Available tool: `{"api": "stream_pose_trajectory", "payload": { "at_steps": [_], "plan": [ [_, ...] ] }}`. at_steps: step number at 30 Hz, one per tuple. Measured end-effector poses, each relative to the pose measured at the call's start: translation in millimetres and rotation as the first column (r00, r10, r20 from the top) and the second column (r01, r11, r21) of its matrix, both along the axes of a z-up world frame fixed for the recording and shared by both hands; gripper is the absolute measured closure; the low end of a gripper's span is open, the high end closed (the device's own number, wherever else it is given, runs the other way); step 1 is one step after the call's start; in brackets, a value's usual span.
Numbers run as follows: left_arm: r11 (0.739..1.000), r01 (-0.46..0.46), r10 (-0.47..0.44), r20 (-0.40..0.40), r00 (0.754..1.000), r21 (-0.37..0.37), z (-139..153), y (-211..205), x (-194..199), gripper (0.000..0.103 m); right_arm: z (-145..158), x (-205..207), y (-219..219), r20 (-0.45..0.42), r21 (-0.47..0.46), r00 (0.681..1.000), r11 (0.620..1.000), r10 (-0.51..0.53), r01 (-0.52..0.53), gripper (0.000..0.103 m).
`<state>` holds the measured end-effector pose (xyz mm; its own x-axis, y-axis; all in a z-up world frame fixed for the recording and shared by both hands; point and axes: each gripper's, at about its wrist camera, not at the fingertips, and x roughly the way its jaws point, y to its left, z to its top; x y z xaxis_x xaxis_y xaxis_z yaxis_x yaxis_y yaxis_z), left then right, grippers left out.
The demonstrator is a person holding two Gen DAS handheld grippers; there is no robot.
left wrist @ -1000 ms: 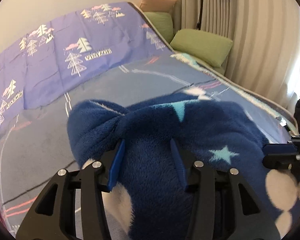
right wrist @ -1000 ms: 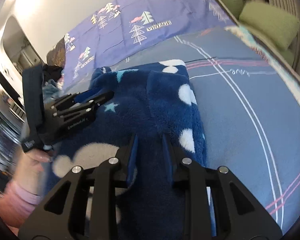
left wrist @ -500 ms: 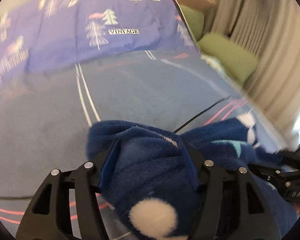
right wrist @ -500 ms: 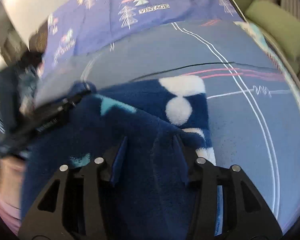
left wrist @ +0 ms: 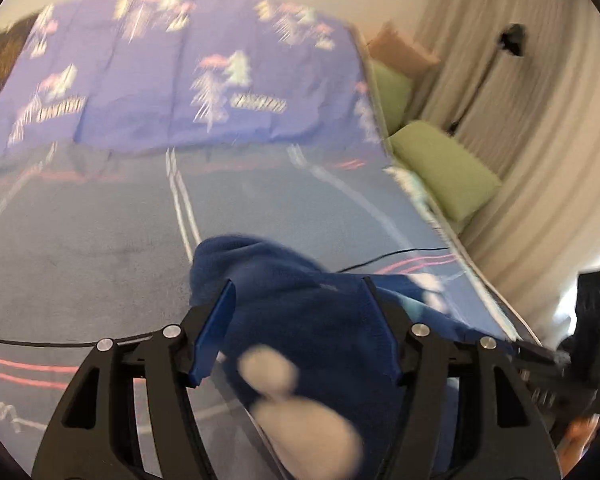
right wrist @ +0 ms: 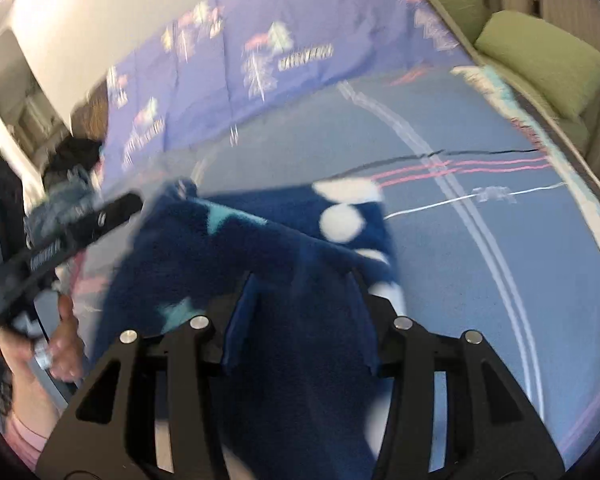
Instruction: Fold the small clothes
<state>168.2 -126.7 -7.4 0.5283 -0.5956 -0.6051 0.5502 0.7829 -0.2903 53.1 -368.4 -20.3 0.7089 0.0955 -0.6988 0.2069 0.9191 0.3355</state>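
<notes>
Across the blue-grey bed, with its purple tree-print sheet behind, lies the navy fleece garment — we lift its near edge, left tongs and right tongs each clamped on fleece.

Garment is thick fleece, fuzzy and matt, dark blue with white spots. Left gripper and right gripper are matt black plastic with shiny metal screws; finger pads look smooth blue plastic. Under the garment, bedspread is flat matt woven cloth. Beyond the bedspread, sheet is thin creased cotton-like cloth. Pillows are matt green fabric.
</notes>
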Motion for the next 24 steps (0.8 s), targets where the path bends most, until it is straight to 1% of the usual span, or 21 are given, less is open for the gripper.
{"api": "stream_pose_trajectory", "payload": {
  "at_steps": [2, 4, 5, 6, 7, 8, 9, 10, 11, 12, 13, 15, 17, 18, 19, 20, 21, 22, 24],
  "plan": [
    [0.998, 0.065, -0.065, 0.048, 0.997, 0.003, 14.0, 1.4, -26.6, 0.038, 16.3, -29.4, 3.1, 0.062, 0.030, 0.998, 0.999, 0.023, -0.025, 0.054],
    [0.985, 0.172, -0.173, 0.078, 0.982, 0.015, 19.3, -2.5, -54.3, 0.037, 27.6, -60.2, 11.2, 0.121, 0.062, 0.991, 0.996, 0.061, -0.069, 0.052],
    [0.975, 0.221, -0.223, 0.085, 0.971, 0.031, 16.7, -6.9, -64.9, 0.033, 27.9, -70.2, 17.0, 0.135, 0.064, 0.987, 0.993, 0.090, -0.099, 0.049],
    [0.960, 0.265, -0.273, 0.088, 0.958, 0.090, 6.2, -17.3, -76.0, 0.031, 21.2, -76.5, 25.6, 0.111, 0.046, 0.987, 0.991, 0.116, -0.122, 0.047],
    [0.948, 0.268, -0.285, 0.079, 0.955, 0.172, -8.8, -28.9, -81.0, 0.031, 9.8, -76.7, 31.0, 0.056, 0.020, 0.992, 0.993, 0.116, -0.117, 0.047],
    [0.934, 0.252, -0.281, 0.082, 0.956, 0.253, -26.8, -40.4, -85.8, 0.028, -6.5, -75.5, 34.4, 0.004, -0.008, 0.994, 0.994, 0.109, -0.109, 0.047],
    [0.926, 0.237, -0.285, 0.133, 0.949, 0.294, -43.1, -48.0, -94.1, 0.028, -23.9, -75.3, 37.1, 0.002, -0.048, 0.995, 0.994, 0.098, -0.098, 0.047],
    [0.932, 0.234, -0.284, 0.157, 0.946, 0.278, -48.2, -48.3, -97.1, 0.028, -30.4, -76.4, 39.0, 0.019, -0.085, 0.995, 0.992, 0.094, -0.092, 0.047],
    [0.936, 0.236, -0.278, 0.137, 0.951, 0.263, -48.2, -47.1, -94.2, 0.028, -29.9, -77.8, 40.0, 0.029, -0.089, 0.995, 0.992, 0.092, -0.089, 0.047],
    [0.940, 0.240, -0.271, 0.104, 0.957, 0.242, -45.3, -43.8, -89.9, 0.028, -26.0, -78.5, 38.5, 0.030, -0.064, 0.997, 0.995, 0.076, -0.074, 0.047],
    [0.940, 0.241, -0.269, 0.092, 0.959, 0.241, -43.6, -42.7, -88.9, 0.028, -22.3, -78.1, 38.0, 0.025, -0.048, 0.998, 0.997, 0.064, -0.062, 0.047],
    [0.938, 0.229, -0.263, 0.103, 0.959, 0.261, -40.0, -42.1, -94.1, 0.027, -18.6, -79.7, 42.6, 0.027, -0.070, 0.997, 0.995, 0.074, -0.072, 0.047],
    [0.944, 0.194, -0.235, 0.130, 0.963, 0.267, -31.7, -35.7, -104.6, 0.027, -10.6, -88.1, 46.8, 0.038, -0.088, 0.997, 0.994, 0.072, -0.069, 0.046],
    [0.949, 0.177, -0.219, 0.141, 0.966, 0.262, -25.3, -29.0, -109.2, 0.028, -5.6, -95.5, 47.1, 0.050, -0.086, 0.996, 0.994, 0.067, -0.063, 0.046],
    [0.953, 0.179, -0.218, 0.139, 0.966, 0.246, -18.7, -23.4, -116.9, 0.028, -1.9, -102.7, 45.8, 0.063, -0.081, 0.996, 0.995, 0.067, -0.062, 0.046],
    [0.955, 0.207, -0.237, 0.126, 0.963, 0.211, -13.9, -19.9, -117.7, 0.028, 1.2, -109.4, 45.0, 0.077, -0.074, 0.994, 0.995, 0.073, -0.067, 0.046],
    [0.954, 0.254, -0.273, 0.115, 0.955, 0.157, -5.8, -14.0, -126.4, 0.028, 5.0, -118.7, 43.9, 0.092, -0.062, 0.993, 0.995, 0.080, -0.074, 0.046],
    [0.953, 0.272, -0.289, 0.125, 0.949, 0.136, 0.3, -12.1, -133.2, 0.027, 7.5, -125.3, 41.3, 0.103, -0.044, 0.991, 0.996, 0.083, -0.079, 0.046],
    [0.952, 0.273, -0.296, 0.185, 0.937, 0.142, 12.5, -9.4, -146.9, 0.027, 12.9, -145.3, 38.6, 0.146, 0.016, 0.983, 0.994, 0.108, -0.112, 0.046]
  ]
}}
